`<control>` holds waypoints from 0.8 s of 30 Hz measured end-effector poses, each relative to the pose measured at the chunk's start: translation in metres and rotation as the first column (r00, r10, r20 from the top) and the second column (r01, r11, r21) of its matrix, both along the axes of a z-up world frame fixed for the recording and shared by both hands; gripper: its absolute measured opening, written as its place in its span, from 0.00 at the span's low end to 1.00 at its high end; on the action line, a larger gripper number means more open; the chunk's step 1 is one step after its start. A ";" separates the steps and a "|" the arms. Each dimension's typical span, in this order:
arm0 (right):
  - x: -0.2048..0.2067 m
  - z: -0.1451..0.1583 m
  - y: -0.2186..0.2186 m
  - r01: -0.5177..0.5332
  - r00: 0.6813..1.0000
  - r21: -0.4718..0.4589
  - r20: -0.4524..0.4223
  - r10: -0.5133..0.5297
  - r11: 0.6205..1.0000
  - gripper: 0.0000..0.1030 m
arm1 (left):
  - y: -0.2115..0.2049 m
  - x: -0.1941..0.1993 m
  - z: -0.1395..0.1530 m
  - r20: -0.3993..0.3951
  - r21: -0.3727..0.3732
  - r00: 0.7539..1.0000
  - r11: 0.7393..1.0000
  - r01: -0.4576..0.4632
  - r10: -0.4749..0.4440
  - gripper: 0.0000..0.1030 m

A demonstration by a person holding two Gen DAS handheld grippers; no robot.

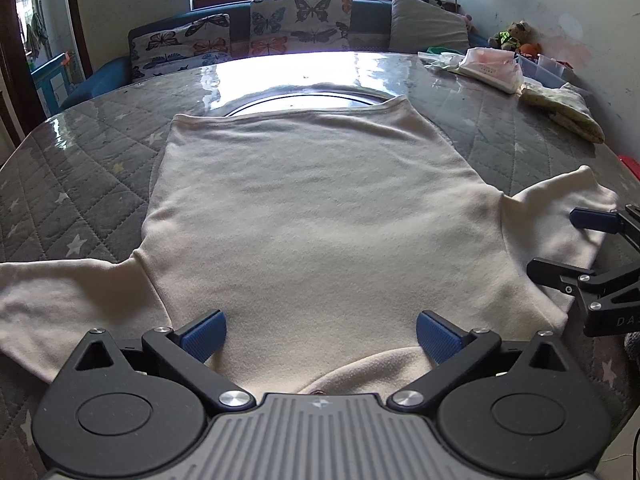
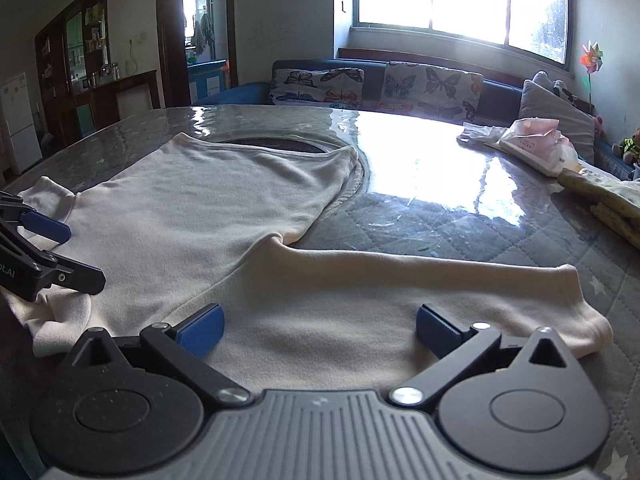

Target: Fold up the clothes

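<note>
**A:** Status?

**B:** Shirt [image 1: 312, 208] lies flat on the worktop [image 1: 80, 184], cream, long sleeves. Hem at the far side, collar at the near edge right under my left tongs [image 1: 320, 338]. Both sleeves stick out to the sides. No fold made yet, as far as I can judge.

**A:** Tongs?

**B:** Left tongs spread wide over the collar area, nothing held. Right tongs [image 2: 320, 332] fully spread too, hovering over the right sleeve [image 2: 420, 280], pads clear of the cloth. Both empty.

**A:** So which step?

**B:** I read it as laid out and smoothed, about to start the first fold. Right sleeve looks like the obvious start.

**A:** What does the move need?

**B:** Drop the right tongs onto the sleeve near the cuff [image 2: 576, 308], pinch both layers, lift and carry it left across the body. Left tongs could pin the shoulder so the body doesn't drag. The worktop cover is glossy, so the cloth may slide.

**A:** Clutter?

**B:** Bag [image 1: 492, 68] and folded cloth [image 1: 564, 112] at far right, well apart from the shirt.
</note>
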State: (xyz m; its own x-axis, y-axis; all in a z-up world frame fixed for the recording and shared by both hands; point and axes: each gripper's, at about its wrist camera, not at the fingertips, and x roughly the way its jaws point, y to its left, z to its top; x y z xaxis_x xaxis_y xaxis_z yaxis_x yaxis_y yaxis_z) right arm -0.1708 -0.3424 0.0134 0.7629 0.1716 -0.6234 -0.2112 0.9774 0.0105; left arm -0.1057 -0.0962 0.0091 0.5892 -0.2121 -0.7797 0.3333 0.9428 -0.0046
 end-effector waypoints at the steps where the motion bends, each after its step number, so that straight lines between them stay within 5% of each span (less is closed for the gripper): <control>1: 0.000 0.000 0.000 0.000 1.000 0.000 0.000 0.000 1.000 1.00 | 0.000 0.000 0.000 -0.001 0.000 1.000 1.000 -0.002 0.002 1.00; 24: 0.000 0.000 -0.001 0.001 1.000 0.003 0.002 -0.001 1.000 1.00 | -0.003 -0.001 0.000 0.001 0.014 1.000 1.000 -0.026 0.026 1.00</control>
State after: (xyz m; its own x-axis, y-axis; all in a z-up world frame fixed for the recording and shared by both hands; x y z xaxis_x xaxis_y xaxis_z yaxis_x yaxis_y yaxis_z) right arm -0.1707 -0.3433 0.0131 0.7645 0.1723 -0.6212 -0.2100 0.9776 0.0127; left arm -0.1063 -0.0993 0.0089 0.5949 -0.1858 -0.7821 0.3089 0.9510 0.0090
